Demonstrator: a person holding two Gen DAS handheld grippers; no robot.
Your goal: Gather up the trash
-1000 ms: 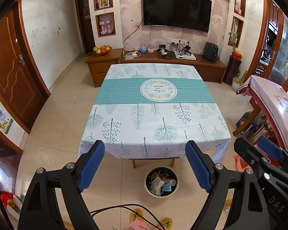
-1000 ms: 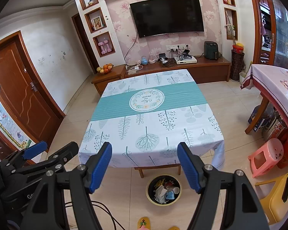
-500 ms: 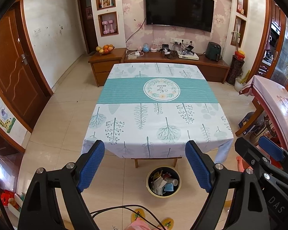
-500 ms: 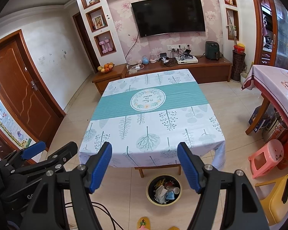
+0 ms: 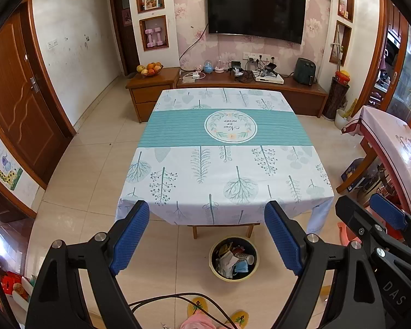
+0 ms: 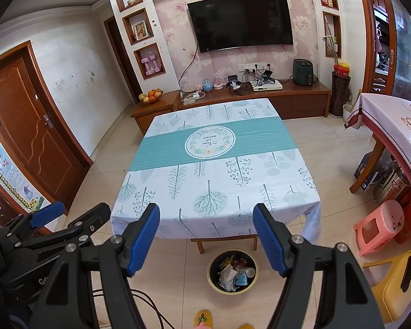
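Left wrist view: both your tongs are released and empty, the left tongs (image 5: 207,233) at lower centre, the right tongs (image 6: 207,235) likewise in the right wrist view. The trash (image 5: 234,259) already sits in the bin (image 5: 215,270) on the floor, just below the bench (image 5: 224,164) edge. No loose trash shows on the cloth, so check the floor around you before lowering either hand.

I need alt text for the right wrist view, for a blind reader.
The open right tongs, holding nothing, frame a table with a leaf-print cloth. A round trash bin full of paper and cups stands on the tiled floor below its near edge. The left tongs show at lower left.
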